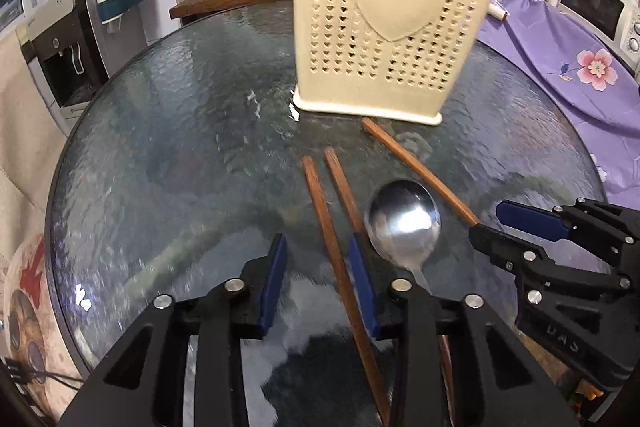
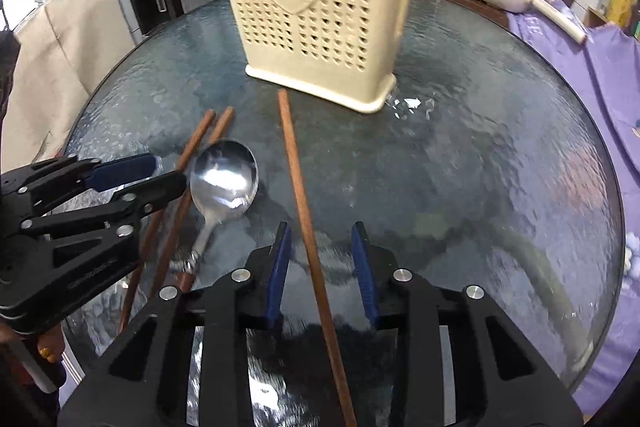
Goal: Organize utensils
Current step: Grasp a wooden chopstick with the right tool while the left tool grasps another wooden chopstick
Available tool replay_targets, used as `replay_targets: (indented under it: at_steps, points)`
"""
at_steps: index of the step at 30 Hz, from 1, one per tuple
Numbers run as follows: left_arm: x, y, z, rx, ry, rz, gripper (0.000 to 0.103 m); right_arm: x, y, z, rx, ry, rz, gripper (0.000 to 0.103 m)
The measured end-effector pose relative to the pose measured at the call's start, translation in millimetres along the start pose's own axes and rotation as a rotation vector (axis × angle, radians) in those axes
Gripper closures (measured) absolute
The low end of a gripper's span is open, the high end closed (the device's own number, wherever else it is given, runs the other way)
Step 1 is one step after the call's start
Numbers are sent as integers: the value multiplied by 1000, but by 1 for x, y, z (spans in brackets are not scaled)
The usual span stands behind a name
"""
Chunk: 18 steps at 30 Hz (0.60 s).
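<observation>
We straddle one wooden chopstick (image 1: 340, 259) with the left claw (image 1: 320, 283) and another chopstick (image 2: 304, 211) with the right claw (image 2: 322, 275), both in front of the cream utensil holder (image 1: 384, 39); both claws seem partly open, not yet pinching, so next comes closing and lifting.

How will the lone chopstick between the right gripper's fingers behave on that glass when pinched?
The lone chopstick looks like thin, stiff wood, so it probably won't bend. Lying flat on the smooth glass table, it may skid or roll before the right gripper bites. Long and pinched near one end, it could droop or swing.
</observation>
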State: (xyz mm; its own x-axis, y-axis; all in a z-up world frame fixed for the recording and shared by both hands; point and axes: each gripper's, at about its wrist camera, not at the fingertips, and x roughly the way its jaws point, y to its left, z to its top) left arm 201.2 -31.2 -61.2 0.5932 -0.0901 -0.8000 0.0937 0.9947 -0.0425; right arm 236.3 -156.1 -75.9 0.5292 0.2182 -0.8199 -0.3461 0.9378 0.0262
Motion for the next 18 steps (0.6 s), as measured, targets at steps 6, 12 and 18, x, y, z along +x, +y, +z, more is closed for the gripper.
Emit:
replay_targets:
  at_steps: [6, 12, 18]
  points:
    - [9, 10, 13, -15, 8, 5, 83, 15, 6, 23, -54, 11, 40, 77]
    - [13, 9, 18, -11, 11, 0, 84, 30, 14, 43, -119, 29, 65, 79]
    - [16, 5, 20, 3, 5, -6, 84, 36, 26, 53, -184, 32, 89, 87]
